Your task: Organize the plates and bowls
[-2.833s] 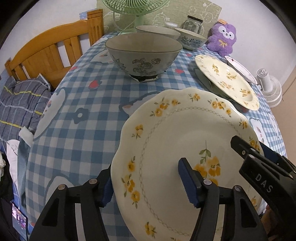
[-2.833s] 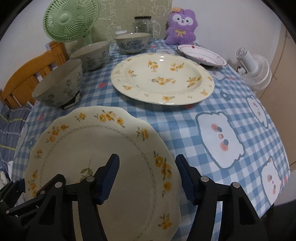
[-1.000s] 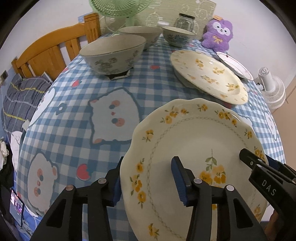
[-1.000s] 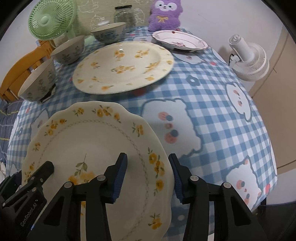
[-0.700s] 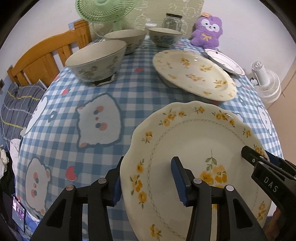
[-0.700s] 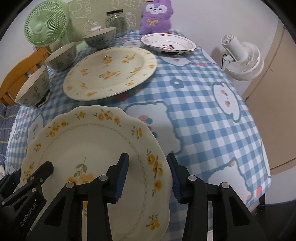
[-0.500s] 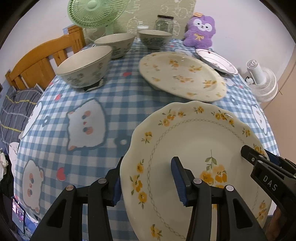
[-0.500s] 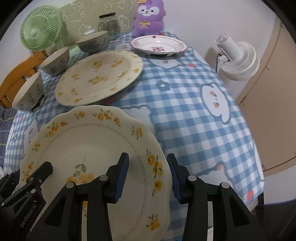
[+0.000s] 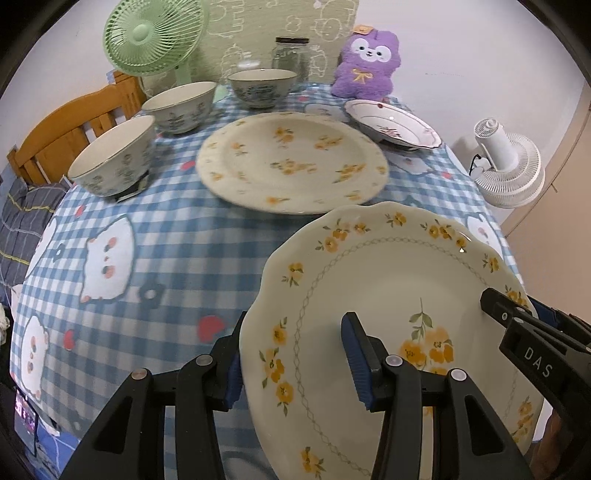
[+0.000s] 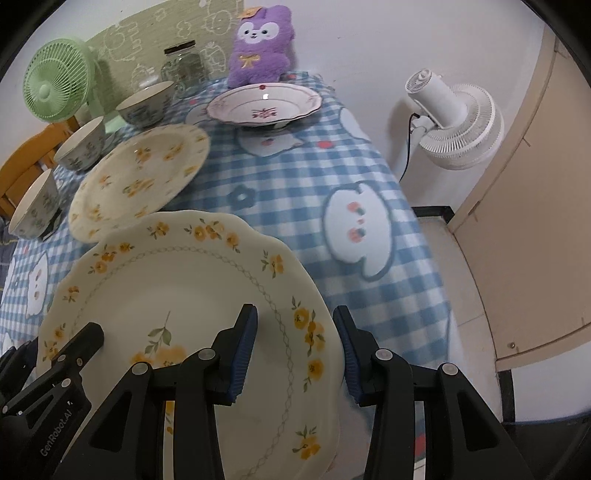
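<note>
A blue checked tablecloth with cartoon animals is covering the table. A green fan is standing at its far left corner, with a glass jar and a purple plush toy sitting along the far edge. A white fan is standing off the right edge, and a wooden chair is standing at the left.

Your two grippers share one plate above the table's near edge.
The scalloped cream plate with yellow flowers sits between your left gripper and right gripper; ahead lies the round cream floral plate, three ceramic bowls left of it.
</note>
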The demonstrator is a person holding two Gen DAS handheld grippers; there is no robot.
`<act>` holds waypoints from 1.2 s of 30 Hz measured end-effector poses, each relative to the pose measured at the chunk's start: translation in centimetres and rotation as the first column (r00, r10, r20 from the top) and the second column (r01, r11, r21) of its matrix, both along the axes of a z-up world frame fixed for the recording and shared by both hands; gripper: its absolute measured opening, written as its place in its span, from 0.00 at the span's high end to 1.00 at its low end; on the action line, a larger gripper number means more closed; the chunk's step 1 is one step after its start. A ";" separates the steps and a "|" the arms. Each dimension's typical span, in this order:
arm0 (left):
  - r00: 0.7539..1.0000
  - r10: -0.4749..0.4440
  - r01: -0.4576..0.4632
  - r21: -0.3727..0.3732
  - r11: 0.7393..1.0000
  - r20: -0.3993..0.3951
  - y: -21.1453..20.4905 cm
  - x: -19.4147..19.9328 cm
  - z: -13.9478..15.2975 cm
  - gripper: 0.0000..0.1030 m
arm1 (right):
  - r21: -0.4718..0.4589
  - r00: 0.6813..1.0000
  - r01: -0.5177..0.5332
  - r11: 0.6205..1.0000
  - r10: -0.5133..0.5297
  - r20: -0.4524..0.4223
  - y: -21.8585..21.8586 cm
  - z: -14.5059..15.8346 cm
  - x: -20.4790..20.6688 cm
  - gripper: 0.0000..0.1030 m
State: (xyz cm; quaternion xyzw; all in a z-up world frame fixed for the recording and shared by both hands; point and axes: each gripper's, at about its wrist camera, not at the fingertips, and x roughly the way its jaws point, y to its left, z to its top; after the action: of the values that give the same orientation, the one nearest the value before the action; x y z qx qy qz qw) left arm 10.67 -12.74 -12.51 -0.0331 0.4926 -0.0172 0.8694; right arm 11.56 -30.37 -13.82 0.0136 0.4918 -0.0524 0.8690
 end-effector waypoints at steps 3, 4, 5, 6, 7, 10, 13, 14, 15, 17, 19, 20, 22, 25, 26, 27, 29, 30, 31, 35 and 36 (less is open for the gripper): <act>1.000 0.010 -0.010 0.002 1.000 0.004 -1.4 0.5 -0.1 0.53 | 0.000 1.000 -0.006 1.000 0.006 0.004 -1.4 0.0 0.5 0.56; 1.000 0.011 -0.011 0.003 1.000 0.006 -1.9 0.7 -0.2 0.53 | 0.001 1.000 -0.006 1.000 0.006 0.004 -1.9 0.0 0.7 0.56; 1.000 0.013 -0.013 0.005 1.000 0.007 -2.3 0.8 -0.2 0.53 | 0.004 1.000 -0.005 1.000 0.005 0.002 -2.3 0.0 0.9 0.56; 1.000 0.015 -0.015 0.006 1.000 0.007 -2.8 1.1 -0.3 0.53 | 0.007 1.000 -0.003 1.000 0.003 0.003 -2.8 -0.1 1.1 0.56; 1.000 0.017 -0.017 0.008 1.000 0.008 -3.1 1.3 -0.3 0.53 | 0.009 1.000 -0.003 1.000 0.003 0.005 -3.3 -0.1 1.4 0.56; 1.000 0.021 -0.021 0.010 1.000 0.013 -4.0 2.0 -0.5 0.53 | 0.008 1.000 -0.003 1.000 0.003 0.007 -4.1 -0.2 2.0 0.56; 1.000 0.022 -0.022 0.010 1.000 0.014 -4.8 2.8 -0.7 0.53 | 0.009 1.000 0.000 1.000 0.000 0.005 -4.8 -0.4 2.5 0.56; 1.000 0.019 -0.019 0.011 1.000 0.015 -5.0 3.0 -0.8 0.53 | 0.009 1.000 0.003 1.000 -0.003 0.000 -5.2 -0.7 2.9 0.56; 1.000 0.017 -0.017 0.014 1.000 0.016 -5.3 3.1 -0.9 0.53 | 0.009 1.000 0.003 1.000 -0.003 0.000 -5.2 -0.7 2.9 0.56; 1.000 0.013 -0.013 0.020 1.000 0.017 -5.8 3.5 -1.1 0.53 | 0.011 1.000 0.009 1.000 -0.009 -0.004 -5.8 -0.9 3.2 0.56; 1.000 0.016 -0.016 0.024 1.000 0.012 -6.2 3.9 -1.3 0.53 | 0.013 1.000 0.010 1.000 -0.010 -0.009 -6.1 -1.2 3.5 0.56; 1.000 0.020 -0.020 0.026 0.999 0.009 -6.3 4.1 -1.5 0.53 | 0.015 1.000 0.007 1.000 -0.007 -0.014 -6.2 -1.4 3.6 0.56; 0.999 0.033 -0.033 0.029 0.999 0.003 -6.4 4.4 -1.8 0.53 | 0.014 1.000 0.003 1.000 -0.002 -0.021 -6.2 -1.7 3.8 0.56; 0.999 0.039 -0.039 0.032 0.999 0.009 -6.5 4.6 -2.0 0.53 | 0.024 0.999 0.001 1.000 0.000 -0.037 -6.3 -2.3 3.9 0.56; 0.999 0.039 -0.040 0.034 0.999 0.008 -6.5 4.6 -2.1 0.53 | 0.033 0.999 0.005 0.999 -0.004 -0.037 -6.4 -2.4 3.9 0.56; 0.999 0.040 -0.040 0.033 0.999 0.008 -6.6 4.6 -2.1 0.52 | 0.035 0.999 0.005 0.999 -0.004 -0.037 -6.5 -2.4 3.9 0.56; 0.999 0.046 -0.046 0.025 0.999 -0.001 -6.5 4.5 -2.2 0.51 | 0.036 0.999 0.004 0.999 -0.002 -0.037 -6.5 -2.5 4.0 0.56; 0.999 0.050 -0.050 0.014 0.999 -0.011 -6.4 4.4 -2.4 0.51 | 0.038 0.999 0.007 0.999 -0.005 -0.039 -6.4 -2.5 4.0 0.56; 0.998 0.055 -0.055 0.005 0.998 -0.020 -6.3 4.4 -2.6 0.49 | 0.043 0.999 0.008 0.999 -0.006 -0.043 -6.4 -2.5 4.0 0.56; 0.999 0.045 -0.044 0.013 0.999 -0.025 -6.5 4.3 -2.7 0.47 | 0.044 0.998 -0.002 0.999 0.005 -0.058 -6.2 -2.6 4.0 0.52; 0.999 0.038 -0.038 0.018 0.999 -0.025 -6.7 4.3 -2.7 0.45 | 0.038 0.998 -0.004 0.999 0.006 -0.070 -6.1 -2.6 4.1 0.48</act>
State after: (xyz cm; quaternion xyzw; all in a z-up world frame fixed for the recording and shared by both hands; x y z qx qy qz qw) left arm 14.96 -19.41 -15.23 -0.0352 0.5029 0.0038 0.8636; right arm 15.65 -36.47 -16.40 0.0272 0.5227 -0.0413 0.8511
